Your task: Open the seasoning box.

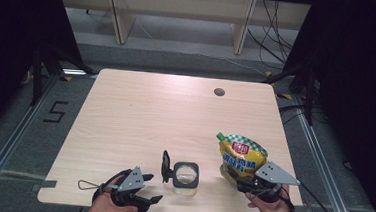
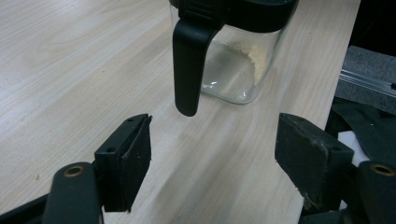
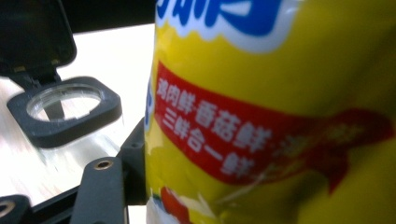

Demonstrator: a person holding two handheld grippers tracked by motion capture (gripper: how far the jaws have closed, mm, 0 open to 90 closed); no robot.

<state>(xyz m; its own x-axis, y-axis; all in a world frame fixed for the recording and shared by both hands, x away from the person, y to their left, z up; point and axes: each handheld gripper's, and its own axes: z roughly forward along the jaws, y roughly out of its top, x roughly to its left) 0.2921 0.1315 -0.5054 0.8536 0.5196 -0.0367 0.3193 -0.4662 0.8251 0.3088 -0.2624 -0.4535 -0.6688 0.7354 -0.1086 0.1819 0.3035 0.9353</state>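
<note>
High view: the yellow stand-up seasoning pouch (image 1: 241, 161) with the green screw cap stands near the table's front right edge, and my right gripper (image 1: 248, 183) is clamped on its lower part, the jaws set wide around the soft pack. In the right gripper view the pouch (image 3: 280, 116) bulges right against the one black jaw I can see, so I take the hold as firm.

Just to its left stands the small square glass jar (image 1: 186, 175) with the black rim, its black flip lid (image 1: 165, 166) swung up and open on the left side. A little pale powder sits in the bottom of the jar (image 2: 243, 65), in the far corner (hardly a spoonful).

My left gripper (image 1: 140, 193) rests near the front edge, left of the jar, jaws apart and empty; the hanging lid tab (image 2: 187, 65) is just ahead of them, untouched.

As I judge it, the jar is open and the pouch is in hand, but the green cap looks to be on. Uncapping, tilting the pouch over the mouth and refilling remain on the light wooden table (image 1: 140, 117).
</note>
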